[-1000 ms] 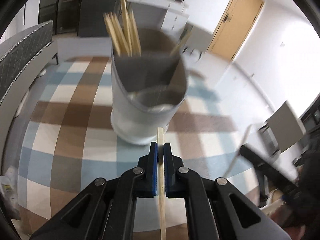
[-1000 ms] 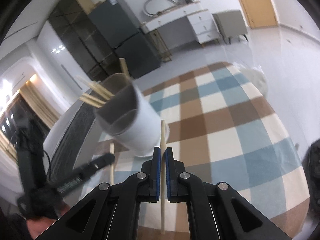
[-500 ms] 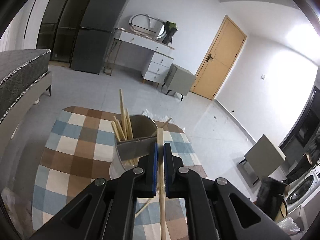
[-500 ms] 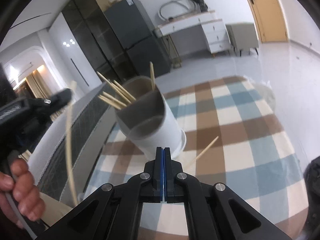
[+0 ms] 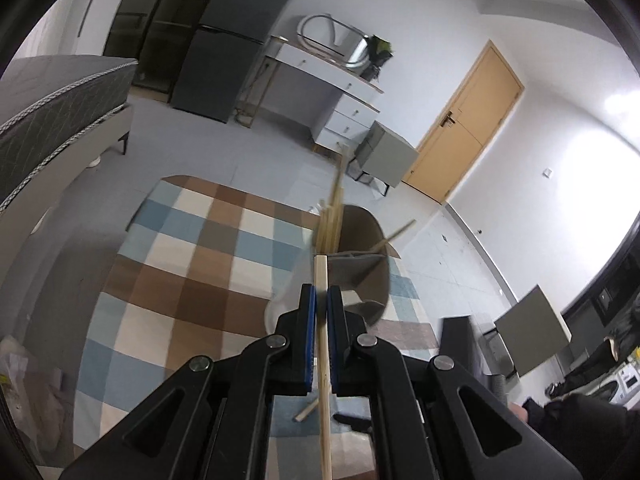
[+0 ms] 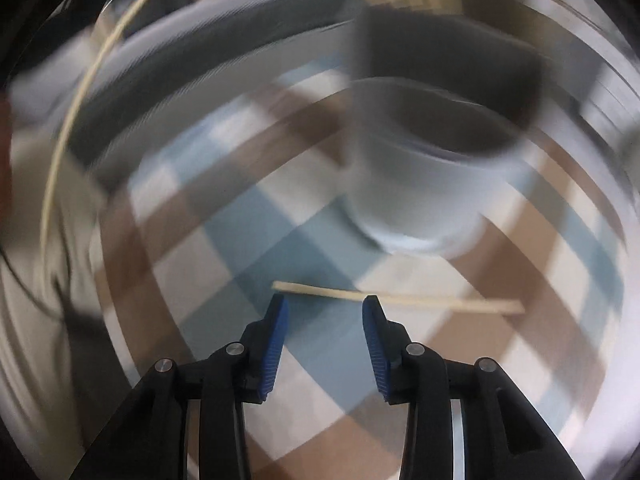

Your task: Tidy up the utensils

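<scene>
Left gripper (image 5: 321, 312): blue pads pressed together on a single wooden chopstick (image 5: 322, 344), which runs straight through the pinch from 6 o'clock up to 12 o'clock, its squared tip standing just past the fingertips.

Utensil holder (image 5: 360, 268): a pale, round cup with a dark inner divider, standing on the checked tablecloth (image 5: 168, 264) just beyond the left gripper at 12 to 1 o'clock. A bundle of chopsticks (image 5: 334, 216) stands upright in its far compartment; one more stick (image 5: 394, 234) leans out toward 2 o'clock.

Right gripper (image 6: 325, 307): jaws parted and opening, nothing between the pads. The view is heavily smeared by motion.

Loose chopstick (image 6: 400, 300): lies flat on the tablecloth, crosswise from 9 to 3 o'clock, just ahead of the right gripper's fingertips; its left part spans the gap between them, its longer part runs on toward 3 o'clock. Whether the tips touch it cannot be told.

Holder, in the right wrist view (image 6: 424, 184): at 1 o'clock from the right gripper, beyond the loose chopstick and apart from it.

A second loose stick (image 5: 306, 410) shows on the cloth below the left gripper at 6 o'clock, partly hidden by its fingers.

Room beyond: dark refrigerator (image 5: 232, 52), white dresser (image 5: 332, 92), wooden door (image 5: 460, 128).
</scene>
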### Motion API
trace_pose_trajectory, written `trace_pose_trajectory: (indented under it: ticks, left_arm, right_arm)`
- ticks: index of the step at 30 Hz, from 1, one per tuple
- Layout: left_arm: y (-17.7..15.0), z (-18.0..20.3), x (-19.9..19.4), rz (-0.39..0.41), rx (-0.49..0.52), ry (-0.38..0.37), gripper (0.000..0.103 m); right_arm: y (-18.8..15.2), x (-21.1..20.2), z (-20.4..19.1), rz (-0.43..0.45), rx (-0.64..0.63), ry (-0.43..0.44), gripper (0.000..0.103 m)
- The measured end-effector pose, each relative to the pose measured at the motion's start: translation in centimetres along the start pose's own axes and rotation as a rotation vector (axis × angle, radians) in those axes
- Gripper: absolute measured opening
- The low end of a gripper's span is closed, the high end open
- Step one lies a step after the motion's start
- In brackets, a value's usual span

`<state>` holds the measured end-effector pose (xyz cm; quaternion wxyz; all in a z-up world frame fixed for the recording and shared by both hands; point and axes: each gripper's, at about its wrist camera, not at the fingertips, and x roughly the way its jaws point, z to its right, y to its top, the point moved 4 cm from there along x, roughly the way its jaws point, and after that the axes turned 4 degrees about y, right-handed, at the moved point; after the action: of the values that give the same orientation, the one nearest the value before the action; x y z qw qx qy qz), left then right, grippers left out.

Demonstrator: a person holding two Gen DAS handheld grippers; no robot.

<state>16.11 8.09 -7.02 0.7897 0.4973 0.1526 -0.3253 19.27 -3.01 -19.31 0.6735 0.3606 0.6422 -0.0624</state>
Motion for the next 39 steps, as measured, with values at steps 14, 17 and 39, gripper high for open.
trace_pose_trajectory:
  ticks: [14, 17, 39]
  left_arm:
    - [1.1, -2.5, -0.5, 0.034, -0.067, -0.021, 0.001]
    - [1.2, -2.7, -0.8, 0.039, -0.076, -0.026, 0.001]
    - [2.0, -2.4, -2.4, 0.075, -0.071, -0.025, 0.001]
  right_arm:
    - [1.2, 4.6, -2.5, -0.231, -0.293, 0.052, 0.010]
    - [1.3, 4.6, -2.5, -0.242, -0.225, 0.056, 0.006]
    - [0.7, 4.4, -3.9, -0.164, 0.003, -0.028, 0.005]
